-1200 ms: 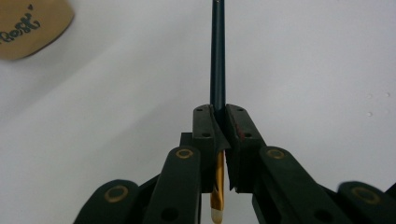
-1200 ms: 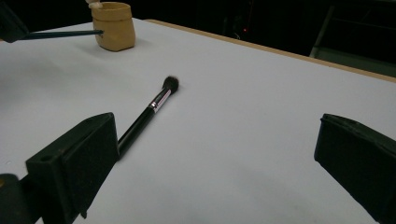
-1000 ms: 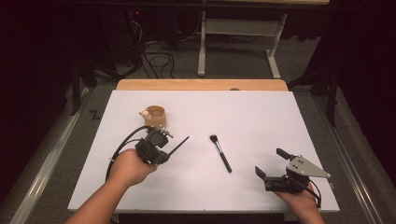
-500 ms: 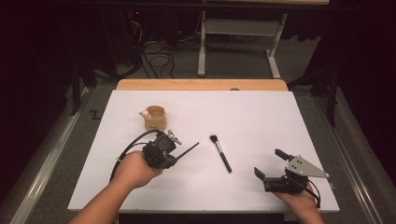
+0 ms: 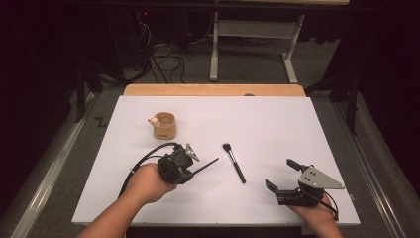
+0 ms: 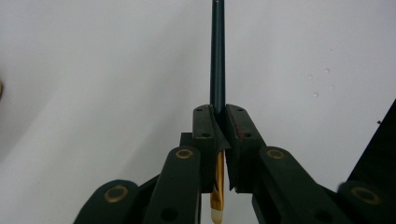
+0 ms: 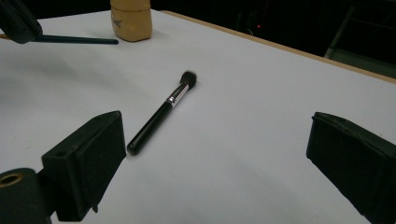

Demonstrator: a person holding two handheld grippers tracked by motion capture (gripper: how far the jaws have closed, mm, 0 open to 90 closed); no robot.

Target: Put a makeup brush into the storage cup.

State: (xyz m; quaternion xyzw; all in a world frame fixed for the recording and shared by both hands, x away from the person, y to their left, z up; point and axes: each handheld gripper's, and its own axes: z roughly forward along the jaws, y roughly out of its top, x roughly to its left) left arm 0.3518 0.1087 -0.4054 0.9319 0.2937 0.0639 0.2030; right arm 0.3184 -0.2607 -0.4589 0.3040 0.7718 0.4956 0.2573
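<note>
My left gripper (image 5: 190, 166) is clamped tight on a thin brush (image 5: 205, 166). From high up, I see its dark handle stick out toward the middle of the white table (image 5: 267, 124), and my left hand (image 5: 148, 181) is low on the left side. The left gripper view shows more: the dark handle (image 6: 217, 51) runs straight up from between the jaws, and a gold part with a pale tip (image 6: 216, 205) hangs down behind them. A tan cup (image 5: 164, 125) stands near, a bit farther back on the table. My right gripper (image 5: 282, 176) is wide open with nothing in it, though its jaws have just been closing a little. It sits near the front right edge. A second brush (image 5: 234, 162), black with a fluffy head, lies flat between my two grippers. The right gripper view shows its silver band (image 7: 176, 94) and its round end (image 7: 133, 148) just beside one jaw, not touching. That view also shows the cup (image 7: 131, 18) far off and the thin brush (image 7: 77, 40) held level above the table.
</note>
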